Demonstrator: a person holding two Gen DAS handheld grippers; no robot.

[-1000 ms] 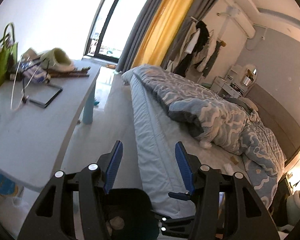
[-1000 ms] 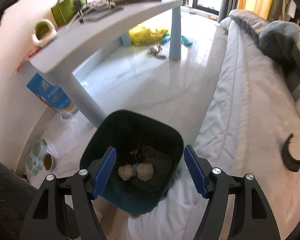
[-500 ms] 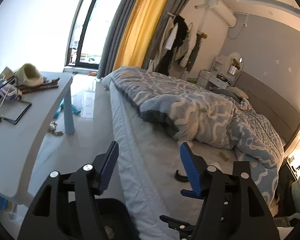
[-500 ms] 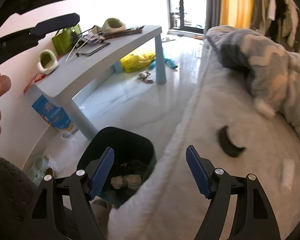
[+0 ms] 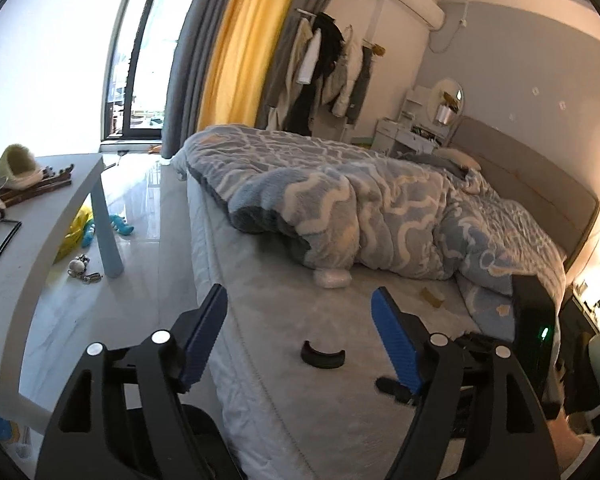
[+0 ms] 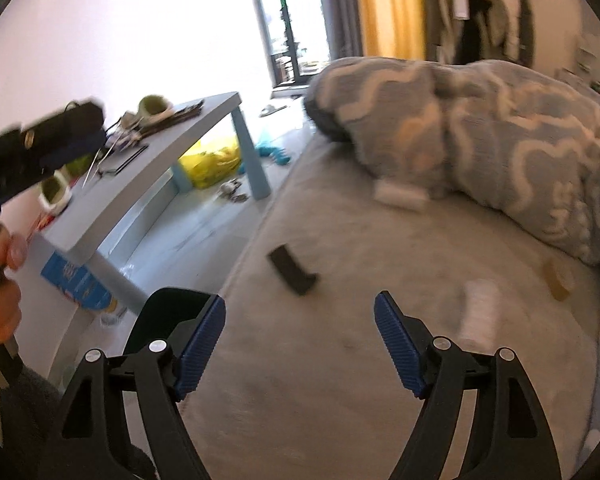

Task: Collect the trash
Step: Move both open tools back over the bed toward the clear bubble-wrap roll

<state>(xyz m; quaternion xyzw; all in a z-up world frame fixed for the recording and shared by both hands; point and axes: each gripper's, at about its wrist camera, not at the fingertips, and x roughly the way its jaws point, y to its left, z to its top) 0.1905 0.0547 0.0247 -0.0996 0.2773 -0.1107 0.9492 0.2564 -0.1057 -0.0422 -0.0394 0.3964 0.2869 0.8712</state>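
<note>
A black curved scrap [image 5: 323,356] lies on the grey bed sheet [image 5: 284,312] just ahead of my left gripper [image 5: 300,344], which is open and empty. The scrap also shows in the right wrist view [image 6: 293,268]. A white wad [image 5: 332,278] sits at the quilt's edge, also in the right wrist view [image 6: 400,194]. A tan scrap [image 5: 432,296] lies farther right, also in the right wrist view [image 6: 556,280]. A white tissue [image 6: 478,312] lies near it. My right gripper [image 6: 300,348] is open and empty above the sheet. The dark bin [image 6: 168,316] stands at the bed's side.
A blue patterned quilt [image 5: 380,208] covers the far half of the bed. A grey table [image 5: 24,240] with clutter stands at the left, with a yellow bag [image 6: 212,160] and toys under it. The other gripper [image 6: 48,136] and a hand show at the right view's left.
Both grippers have swung from the bin and floor toward the bed. The scraps on the sheet have come into view, and the bin has slid to the lower left.
</note>
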